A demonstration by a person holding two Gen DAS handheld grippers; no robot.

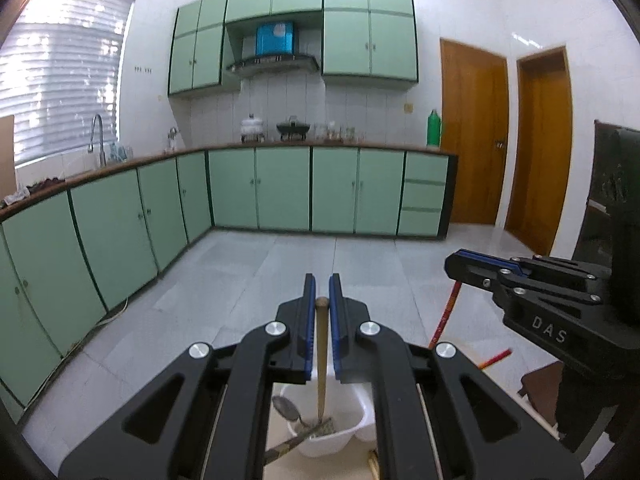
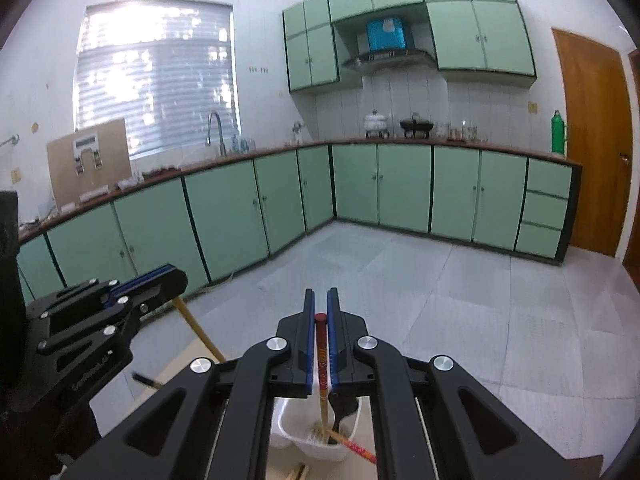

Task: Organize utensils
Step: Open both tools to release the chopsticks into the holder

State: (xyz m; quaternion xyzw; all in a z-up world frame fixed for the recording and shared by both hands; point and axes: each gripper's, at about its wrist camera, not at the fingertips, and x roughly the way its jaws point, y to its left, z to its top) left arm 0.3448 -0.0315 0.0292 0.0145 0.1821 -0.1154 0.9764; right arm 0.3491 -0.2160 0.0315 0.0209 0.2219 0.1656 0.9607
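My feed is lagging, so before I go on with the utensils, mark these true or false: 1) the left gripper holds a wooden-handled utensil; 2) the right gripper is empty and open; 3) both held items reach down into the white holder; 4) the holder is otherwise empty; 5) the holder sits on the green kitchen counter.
1) True. The left gripper is closed on a wooden-handled utensil.
2) False. The right gripper is closed on a red-topped chopstick.
3) True. Both point down into the white holder.
4) False. A metal spoon already leans in it.
5) False. The holder stands on a light surface right below the grippers; the green cabinets are across the floor.
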